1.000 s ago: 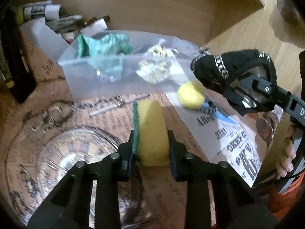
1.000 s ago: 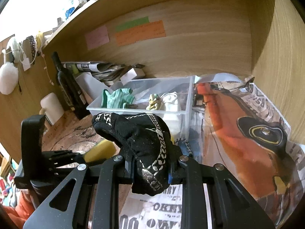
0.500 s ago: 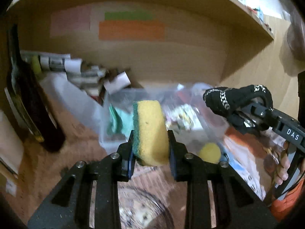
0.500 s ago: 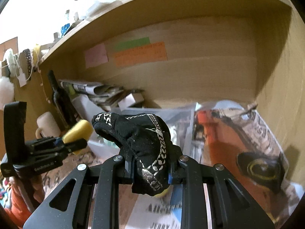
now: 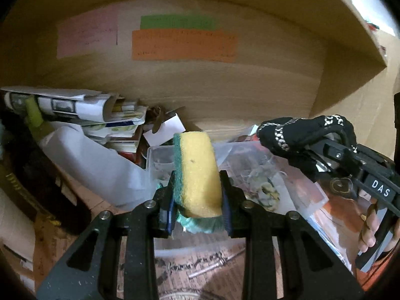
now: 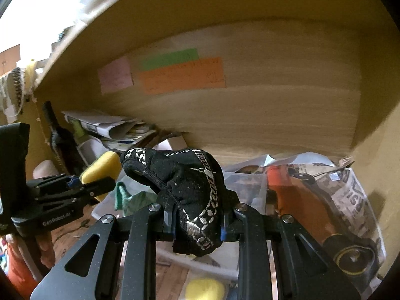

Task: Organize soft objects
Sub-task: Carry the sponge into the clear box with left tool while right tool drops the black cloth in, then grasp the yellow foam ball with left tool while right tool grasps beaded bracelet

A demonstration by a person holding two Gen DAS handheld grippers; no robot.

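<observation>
Left claw (image 5: pixel 197 195) is closed on a yellow sponge (image 5: pixel 198 175) with green scourer face, held above the clear plastic bin (image 5: pixel 160 155); light, compressible, best pinched across its flat faces; right claw (image 6: pixel 197 221) clamps a limp black chain-trimmed pouch (image 6: pixel 190 190), likely to sag, near the bin.

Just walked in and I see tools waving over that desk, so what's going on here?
A person is holding two handheld grippers. The left gripper is clamped on a yellow sponge with a green scrub side, and the right gripper is clamped on a black fabric piece with silver chain trim. Both hang above a clear plastic bin holding other soft items.
</observation>
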